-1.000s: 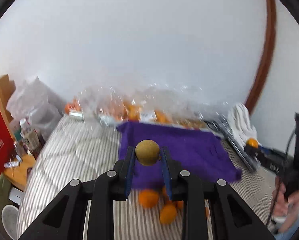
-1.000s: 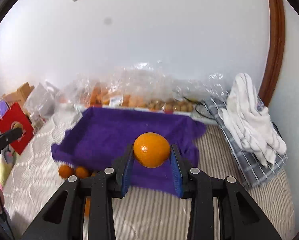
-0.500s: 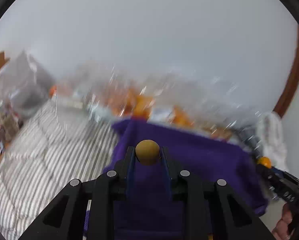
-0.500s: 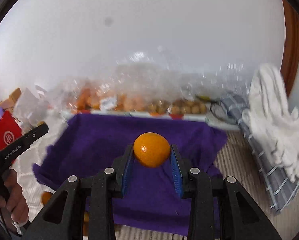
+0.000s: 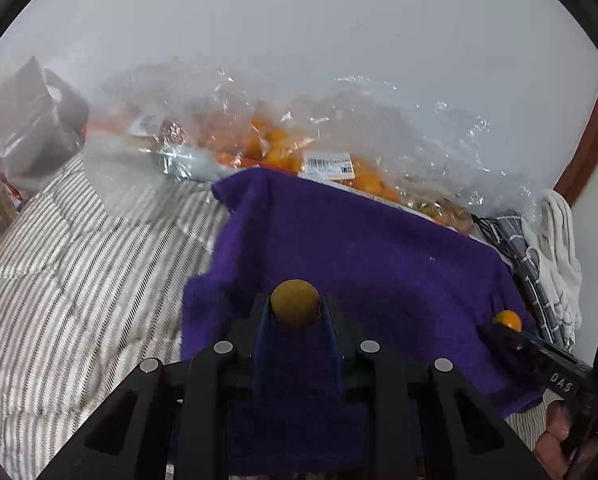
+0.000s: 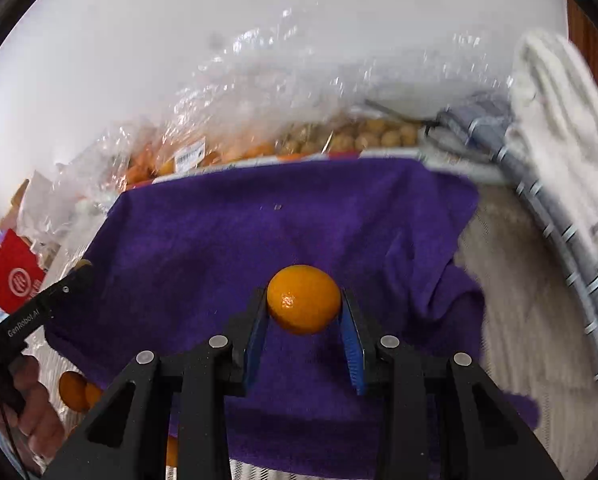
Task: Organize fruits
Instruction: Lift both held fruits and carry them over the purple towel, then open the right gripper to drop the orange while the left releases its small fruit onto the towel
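My left gripper (image 5: 295, 310) is shut on a small brownish-yellow round fruit (image 5: 295, 302) and holds it over the near left part of a purple towel (image 5: 379, 256). My right gripper (image 6: 304, 304) is shut on an orange mandarin (image 6: 304, 299) above the middle of the same towel (image 6: 259, 240). The right gripper with its mandarin (image 5: 507, 320) shows at the right edge of the left wrist view. The left gripper's finger (image 6: 39, 312) shows at the left of the right wrist view. Loose mandarins (image 6: 75, 390) lie off the towel's near left corner.
Clear plastic bags of oranges (image 5: 283, 148) and brown fruits (image 6: 379, 138) lie along the wall behind the towel. White and grey checked cloths (image 6: 559, 184) are piled at the right. A striped bed cover (image 5: 71, 280) lies to the left, with a red box (image 6: 15, 276) beyond.
Both grippers have moved forward and down over the purple towel, each still holding its fruit. The towel now fills most of both views.
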### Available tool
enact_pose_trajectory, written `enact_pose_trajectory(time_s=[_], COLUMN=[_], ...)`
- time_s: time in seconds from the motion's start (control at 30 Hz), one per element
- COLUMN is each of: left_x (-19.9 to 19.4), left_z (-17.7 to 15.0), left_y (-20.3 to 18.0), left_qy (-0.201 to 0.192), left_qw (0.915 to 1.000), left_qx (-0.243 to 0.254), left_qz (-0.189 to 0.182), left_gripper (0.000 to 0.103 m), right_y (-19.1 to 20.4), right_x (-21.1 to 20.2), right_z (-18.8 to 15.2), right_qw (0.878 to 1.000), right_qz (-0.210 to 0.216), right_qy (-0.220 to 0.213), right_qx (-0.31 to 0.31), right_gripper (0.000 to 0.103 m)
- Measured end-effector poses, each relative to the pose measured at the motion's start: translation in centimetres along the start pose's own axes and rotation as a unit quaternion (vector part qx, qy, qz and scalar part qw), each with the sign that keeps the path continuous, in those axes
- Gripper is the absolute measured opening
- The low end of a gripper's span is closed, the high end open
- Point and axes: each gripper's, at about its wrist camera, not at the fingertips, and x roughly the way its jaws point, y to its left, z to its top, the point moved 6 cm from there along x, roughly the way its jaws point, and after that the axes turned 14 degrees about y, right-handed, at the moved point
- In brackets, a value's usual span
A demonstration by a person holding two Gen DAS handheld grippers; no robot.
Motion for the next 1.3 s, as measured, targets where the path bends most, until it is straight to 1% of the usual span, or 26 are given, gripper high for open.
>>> enact_pose_trajectory(time_s=[0.13, 0.17, 0.33, 0.6, 0.87, 0.93, 1.0, 1.13, 1.2, 1.23, 1.27, 1.3], left_x=[0.1, 0.1, 0.6, 1.0, 1.1, 1.1, 1.2, 1.2, 1.1, 1.1, 1.0, 0.9], left_z=[-0.1, -0.1, -0.4, -0.4, -0.5, -0.5, -0.5, -0.5, -0.5, -0.4, -0.4, -0.3], left_y=[-0.4, -0.6, -1.3, -1.0, -1.0, -1.0, -1.0, -1.0, -1.1, -1.1, -1.1, -1.1], left_qy=[-0.009, -0.007, 0.007, 0.016, 0.018, 0.018, 0.018, 0.019, 0.019, 0.018, 0.017, 0.015], left_qw=[0.9990, 0.9987, 0.9973, 0.9965, 0.9959, 0.9958, 0.9956, 0.9954, 0.9955, 0.9957, 0.9962, 0.9967], left_qx=[0.021, 0.028, 0.050, 0.048, 0.051, 0.052, 0.052, 0.053, 0.054, 0.054, 0.052, 0.050], left_qz=[0.039, 0.043, 0.053, 0.066, 0.073, 0.074, 0.076, 0.077, 0.075, 0.073, 0.068, 0.062], left_gripper=[0.025, 0.025, 0.025, 0.025, 0.025, 0.025, 0.025, 0.025, 0.025, 0.028, 0.034, 0.037], right_y=[0.5, 0.6, 0.5, 0.1, 0.5, 0.5, 0.3, 0.1, 0.1, 0.1, 0.1, 0.1], right_x=[0.7, 0.8, 1.2, 1.3, 1.4, 1.4, 1.3, 1.1, 0.9, 0.7, 0.5, 0.3], right_z=[-0.2, -0.3, -0.2, -0.2, -0.3, -0.2, -0.2, -0.3, -0.3, -0.3, -0.3, -0.3], right_qw=[0.999, 0.999, 0.999, 0.999, 0.998, 0.998, 0.998, 0.999, 0.999, 0.999, 0.999, 0.999], right_qz=[-0.034, -0.039, -0.043, -0.042, -0.052, -0.050, -0.050, -0.044, -0.042, -0.042, -0.042, -0.043], right_qy=[0.004, 0.005, 0.013, 0.019, 0.019, 0.020, 0.021, 0.020, 0.020, 0.017, 0.013, 0.009], right_qx=[-0.020, -0.024, -0.026, -0.020, -0.029, -0.028, -0.024, -0.015, -0.013, -0.011, -0.010, -0.010], right_gripper=[0.035, 0.035, 0.035, 0.035, 0.036, 0.040, 0.052, 0.058, 0.063, 0.065, 0.066, 0.067])
